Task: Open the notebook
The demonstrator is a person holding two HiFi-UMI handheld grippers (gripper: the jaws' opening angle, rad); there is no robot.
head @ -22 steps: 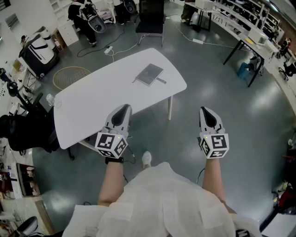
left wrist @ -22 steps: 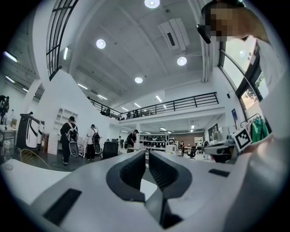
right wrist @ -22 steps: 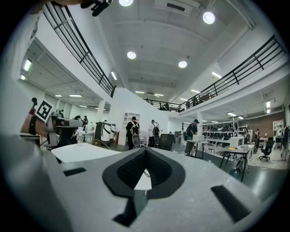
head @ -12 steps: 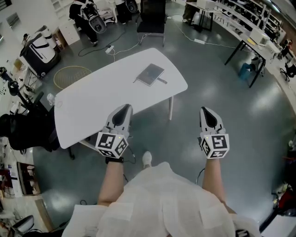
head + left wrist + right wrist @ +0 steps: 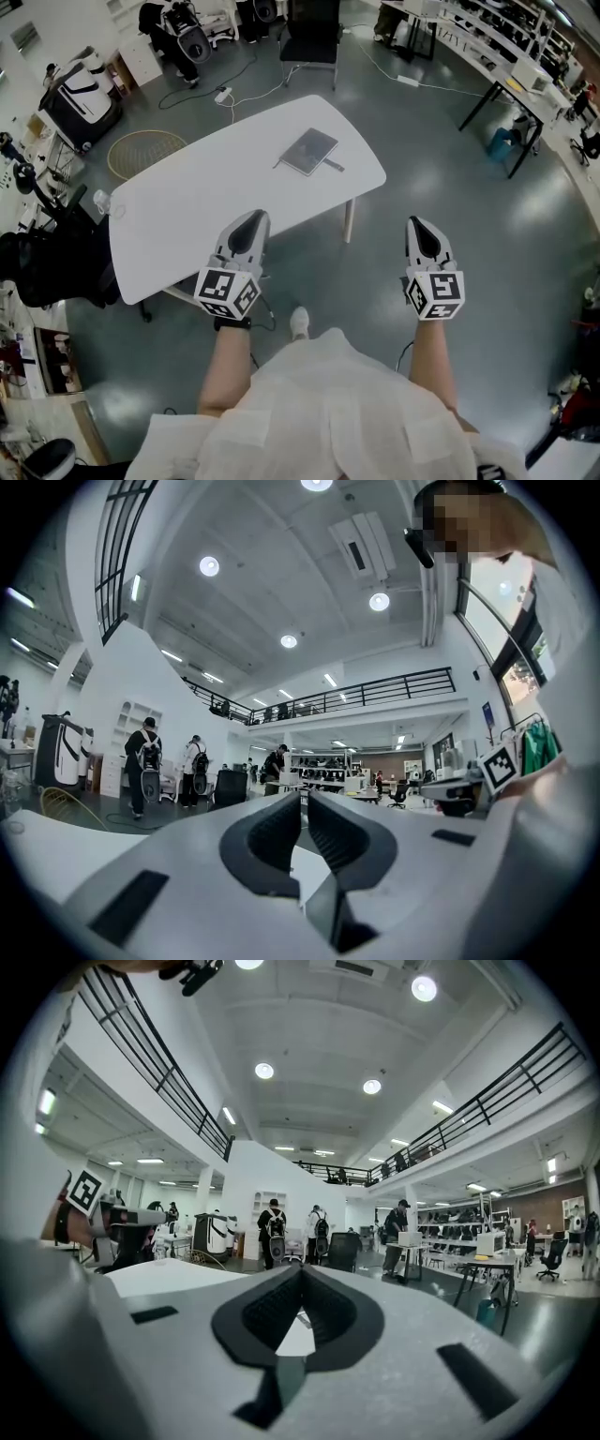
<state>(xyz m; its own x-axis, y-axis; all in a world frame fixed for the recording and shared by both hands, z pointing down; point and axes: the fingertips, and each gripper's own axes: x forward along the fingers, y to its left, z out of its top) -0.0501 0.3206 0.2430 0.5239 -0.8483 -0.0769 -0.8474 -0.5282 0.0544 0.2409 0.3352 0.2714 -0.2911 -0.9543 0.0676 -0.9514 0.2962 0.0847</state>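
Notebook (image 5: 308, 151): closed, flat on far right of counter (image 5: 187, 211), well apart from left tool (image 5: 249, 222) and right tool (image 5: 419, 226), both clenched empty; best approach closer, unclench one, pinch cover's free edge.

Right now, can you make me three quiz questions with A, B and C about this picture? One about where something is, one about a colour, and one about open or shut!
1. Where is the notebook?
A. on the floor
B. on the table, near its far end
C. between a gripper's jaws

2. What colour is the notebook's cover?
A. grey
B. yellow
C. red

3. How do the right gripper's jaws stand?
A. wide apart
B. clamped on a pen
C. together, with nothing between them

Answers:
1 B: the head view shows it lying flat on the tabletop.
2 A: the cover looks plain grey.
3 C: the right gripper view shows the pads meeting at the tips, holding nothing.
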